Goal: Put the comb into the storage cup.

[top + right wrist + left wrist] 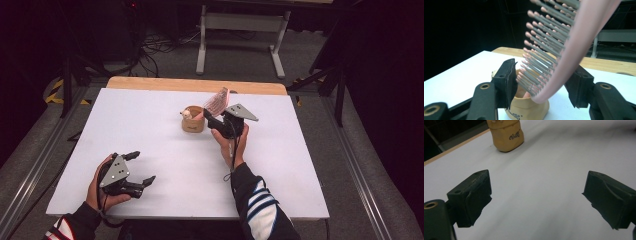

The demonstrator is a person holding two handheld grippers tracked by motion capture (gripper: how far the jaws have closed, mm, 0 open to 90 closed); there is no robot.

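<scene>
Sleeves with white stripes are seen at the near edge of the white table point(165, 165). The left gripper point(141, 168) is held low over the near left part of the table, well apart from everything else. Its jaws are spread wide, and nothing is between them. In the left gripper view, bare table is seen between its two black pads point(475, 197).

Farther in, near the middle of the table, the right gripper point(210, 117) is held up by the right hand point(231, 141). A pink hairbrush point(217, 101) is seen between its jaws. In the right gripper view, the brush point(564, 47) leans to the right, with its back by the right pad. Its grey bristles point at the left pad, and a small gap is seen there. The jaws are partly apart and are not pressed on the brush.

The handle of the brush is stuck down into a small tan cup point(193, 120). The cup is standing upright just past the gripper.
</scene>
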